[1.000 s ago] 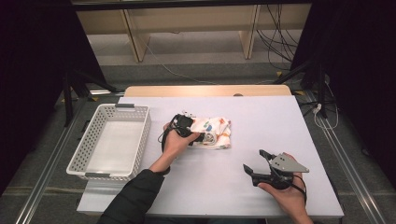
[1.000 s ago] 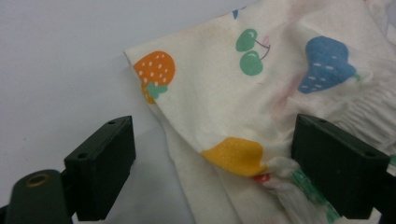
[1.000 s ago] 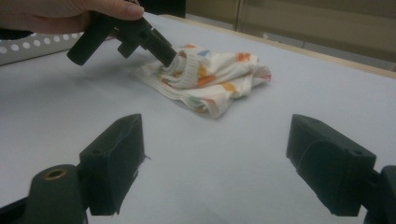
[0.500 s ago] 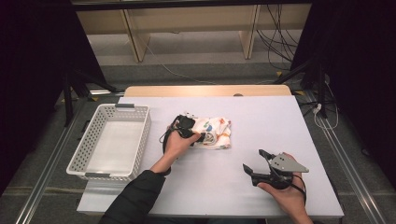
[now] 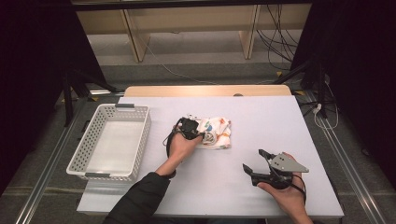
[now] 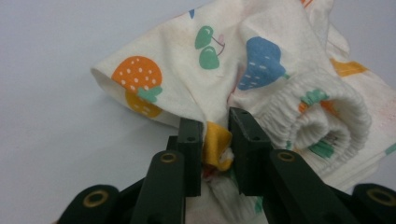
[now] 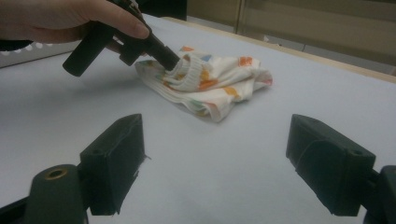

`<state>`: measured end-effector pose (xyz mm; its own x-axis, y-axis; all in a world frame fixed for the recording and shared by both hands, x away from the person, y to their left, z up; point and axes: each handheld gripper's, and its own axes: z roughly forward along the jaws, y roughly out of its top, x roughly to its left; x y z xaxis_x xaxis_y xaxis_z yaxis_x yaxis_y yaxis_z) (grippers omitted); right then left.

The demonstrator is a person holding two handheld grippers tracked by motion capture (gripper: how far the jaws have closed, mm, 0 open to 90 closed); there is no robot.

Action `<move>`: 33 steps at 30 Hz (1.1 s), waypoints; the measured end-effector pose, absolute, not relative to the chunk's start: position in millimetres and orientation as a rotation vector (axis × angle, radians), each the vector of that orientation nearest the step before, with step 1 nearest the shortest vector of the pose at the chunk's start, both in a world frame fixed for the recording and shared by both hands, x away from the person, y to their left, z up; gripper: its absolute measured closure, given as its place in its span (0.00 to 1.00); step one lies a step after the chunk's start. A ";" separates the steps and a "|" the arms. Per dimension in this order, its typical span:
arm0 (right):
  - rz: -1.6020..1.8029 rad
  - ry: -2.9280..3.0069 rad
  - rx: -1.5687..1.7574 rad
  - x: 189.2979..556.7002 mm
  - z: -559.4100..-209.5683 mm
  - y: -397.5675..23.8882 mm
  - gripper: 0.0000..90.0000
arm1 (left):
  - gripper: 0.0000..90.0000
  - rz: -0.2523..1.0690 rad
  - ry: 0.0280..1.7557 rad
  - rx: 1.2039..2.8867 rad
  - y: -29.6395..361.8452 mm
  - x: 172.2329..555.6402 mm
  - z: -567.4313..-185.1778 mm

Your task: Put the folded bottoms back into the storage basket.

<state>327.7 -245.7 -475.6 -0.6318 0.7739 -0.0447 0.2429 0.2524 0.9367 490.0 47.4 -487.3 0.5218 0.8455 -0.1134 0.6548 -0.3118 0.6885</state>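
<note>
A small white cloth garment [image 5: 217,132] printed with coloured fruit lies crumpled at the middle of the table. My left gripper [image 5: 198,133] is at its left edge. Its jaws have just been closing, and in the left gripper view the left gripper [image 6: 215,140] pinches a fold of the cloth [image 6: 261,65] between its pads. My right gripper [image 5: 252,159] rests low at the front right, open, with nothing between its jaws. The right gripper view looks past the wide-apart jaws of the right gripper [image 7: 215,126] at the garment [image 7: 219,79] and at the left gripper [image 7: 168,60] on it.
A white perforated plastic basket [image 5: 140,135] stands on the left part of the table, with nothing in it. The pale table top [image 5: 261,112] lies bare around the garment. Wooden shelving and cables are beyond the far edge.
The left hand has settled slightly onto the garment's left edge. The right hand and the basket have not moved.
</note>
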 end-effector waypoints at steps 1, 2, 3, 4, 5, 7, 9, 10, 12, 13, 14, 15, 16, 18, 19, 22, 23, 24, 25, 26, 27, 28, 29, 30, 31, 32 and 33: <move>1.374 2.023 0.923 327.6 -475.5 -245.6 0.22 | 0.84 0.353 1.214 2.070 47.2 489.7 -487.3; 1.373 2.024 0.922 327.6 -475.5 -245.6 0.22 | 0.85 0.353 1.214 2.069 46.9 489.2 -487.3; 1.366 2.027 0.919 327.4 -475.3 -245.9 0.22 | 0.86 0.354 1.211 2.067 46.6 488.9 -487.4; 1.364 2.028 0.919 327.3 -475.2 -245.9 0.23 | 0.87 0.361 1.194 2.074 46.8 488.8 -487.6; 1.371 2.023 0.920 327.6 -475.5 -245.6 0.23 | 0.88 0.365 1.171 2.081 47.7 488.7 -488.0; 1.372 2.024 0.924 327.6 -475.7 -245.7 0.23 | 0.89 0.357 1.155 2.060 50.0 488.4 -489.8; 1.376 2.024 0.926 327.9 -476.1 -245.7 0.23 | 0.89 0.364 1.131 2.056 51.8 487.5 -491.0; 1.372 2.028 0.927 327.8 -476.0 -246.0 0.23 | 0.90 0.362 1.129 2.053 52.6 487.3 -491.3; 1.377 2.024 0.927 328.0 -476.2 -246.0 0.23 | 0.90 0.357 1.129 2.040 53.6 487.1 -491.6; 1.376 2.024 0.932 327.7 -476.1 -246.0 0.23 | 0.91 0.355 1.129 2.038 54.2 487.2 -491.5; 1.373 2.028 0.932 327.5 -476.0 -246.4 0.23 | 0.91 0.355 1.127 2.037 54.6 487.1 -491.3; 1.374 2.028 0.932 327.5 -476.1 -246.6 0.23 | 0.91 0.355 1.125 2.033 55.1 486.8 -490.8; 1.374 2.027 0.931 327.5 -476.2 -246.8 0.23 | 0.91 0.360 1.120 2.031 55.5 486.4 -490.1; 1.375 2.026 0.932 327.3 -476.2 -247.2 0.23 | 0.91 0.369 1.107 2.026 56.1 485.5 -488.7; 1.375 2.026 0.933 327.1 -476.0 -247.4 0.23 | 0.91 0.373 1.100 2.026 56.5 485.0 -487.7; 1.373 2.023 0.931 327.0 -476.1 -247.6 0.23 | 0.91 0.389 1.077 2.010 57.3 483.2 -484.7; 1.373 2.023 0.931 327.0 -476.1 -247.7 0.23 | 0.91 0.393 1.069 2.004 57.7 482.6 -483.7; 1.373 2.023 0.931 326.9 -476.1 -247.6 0.23 | 0.91 0.396 1.066 1.998 58.2 481.8 -482.8; 1.375 2.019 0.932 327.0 -476.3 -247.4 0.23 | 0.91 0.397 1.058 1.992 59.1 480.9 -481.7; 1.374 2.020 0.932 327.0 -476.3 -247.4 0.23 | 0.91 0.401 1.049 1.982 59.8 479.9 -480.7; 1.373 2.023 0.933 326.9 -476.1 -247.6 0.23 | 0.91 0.406 1.039 1.977 60.7 478.7 -479.6; 1.372 2.022 0.932 326.8 -476.2 -247.7 0.23 | 0.91 0.410 1.032 1.972 61.8 477.3 -478.3; 1.372 2.022 0.933 326.8 -476.2 -247.7 0.23 | 0.91 0.414 1.020 1.964 62.7 475.8 -477.3; 1.368 2.023 0.936 326.7 -476.1 -248.0 0.23 | 0.91 0.419 1.010 1.957 63.6 474.2 -476.3; 1.366 2.023 0.937 326.6 -476.1 -248.0 0.23 | 0.91 0.420 1.002 1.950 64.8 472.4 -475.3; 1.366 2.022 0.936 326.6 -476.1 -248.1 0.24 | 0.91 0.421 0.995 1.941 66.0 470.4 -474.1; 1.367 2.021 0.937 326.6 -476.1 -248.1 0.24 | 0.91 0.420 0.986 1.932 67.0 467.8 -472.8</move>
<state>326.6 -248.1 -476.1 -0.6243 0.7801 -0.0401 0.2531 0.2506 0.9344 467.8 67.0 -472.8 0.6244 0.7756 -0.0928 0.4700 -0.2781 0.8377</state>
